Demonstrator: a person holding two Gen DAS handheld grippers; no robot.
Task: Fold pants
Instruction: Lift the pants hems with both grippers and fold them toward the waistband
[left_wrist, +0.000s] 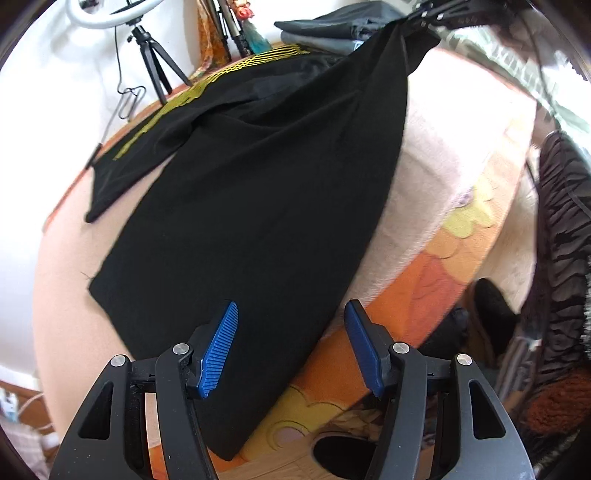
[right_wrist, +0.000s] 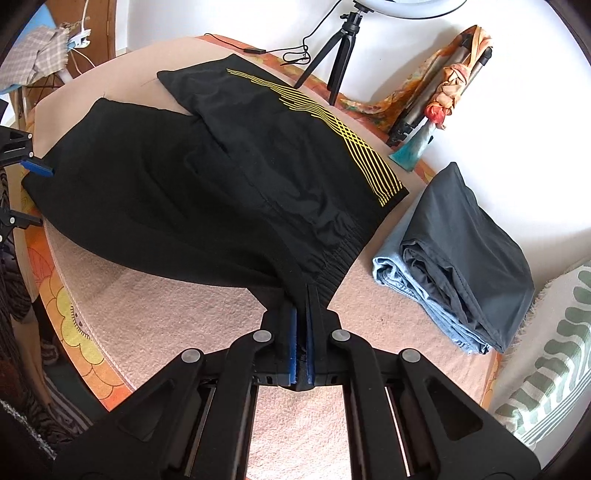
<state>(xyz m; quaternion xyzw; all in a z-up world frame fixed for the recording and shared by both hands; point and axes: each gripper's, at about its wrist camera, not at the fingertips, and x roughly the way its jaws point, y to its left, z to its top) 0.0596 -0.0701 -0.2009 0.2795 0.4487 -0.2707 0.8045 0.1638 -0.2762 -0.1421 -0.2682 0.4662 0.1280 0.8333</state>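
Observation:
Black pants (left_wrist: 258, 192) with yellow stripes (right_wrist: 332, 125) lie spread on a pink towel-covered table (right_wrist: 192, 317). My right gripper (right_wrist: 303, 295) is shut on the waistband corner of the pants (right_wrist: 207, 192) and lifts it a little; it shows at the top right in the left wrist view (left_wrist: 424, 16). My left gripper (left_wrist: 291, 314) is open, its blue pads (left_wrist: 221, 343) on either side of a leg hem that hangs over the table's near edge. It shows at the left edge in the right wrist view (right_wrist: 27, 188).
A folded stack of grey and blue clothes (right_wrist: 458, 258) sits on the table beside the pants. A ring light on a tripod (right_wrist: 340, 44) stands at the far edge. A striped cushion (right_wrist: 546, 369) lies at the right. Dark shoes (left_wrist: 495, 317) are on the floor.

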